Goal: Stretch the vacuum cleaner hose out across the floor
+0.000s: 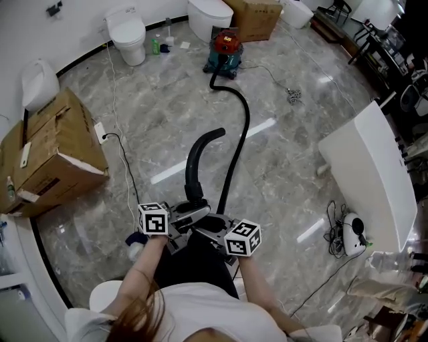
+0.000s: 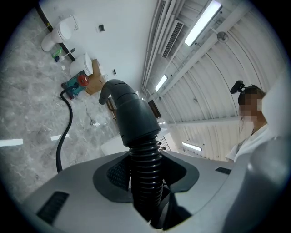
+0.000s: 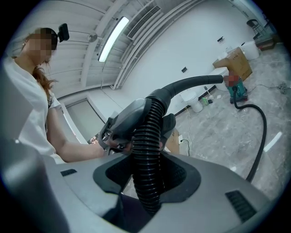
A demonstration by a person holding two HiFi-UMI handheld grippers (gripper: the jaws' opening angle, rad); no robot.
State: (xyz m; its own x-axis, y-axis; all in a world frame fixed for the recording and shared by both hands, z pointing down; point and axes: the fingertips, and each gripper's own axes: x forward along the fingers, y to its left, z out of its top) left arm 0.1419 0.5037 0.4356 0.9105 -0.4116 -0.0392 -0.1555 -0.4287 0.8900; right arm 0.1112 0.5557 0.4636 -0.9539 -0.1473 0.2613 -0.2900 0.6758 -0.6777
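A red and teal vacuum cleaner (image 1: 224, 50) stands far across the marble floor. Its black hose (image 1: 242, 127) snakes from it toward me and ends in a curved dark grey handle tube (image 1: 199, 157). My left gripper (image 1: 187, 217) and right gripper (image 1: 214, 232) sit side by side at that near end, each shut on the ribbed hose. In the left gripper view the ribbed hose (image 2: 145, 175) passes up between the jaws into the smooth cuff (image 2: 134, 118). In the right gripper view the ribbed hose (image 3: 148, 154) fills the jaw gap, with the left gripper (image 3: 111, 134) just behind it.
A large cardboard box (image 1: 47, 150) stands at the left with a power strip (image 1: 100, 132) and cable beside it. Two toilets (image 1: 127, 33) and another box (image 1: 257, 17) line the far wall. A white panel (image 1: 371, 174) and a small white device (image 1: 351, 234) lie at the right.
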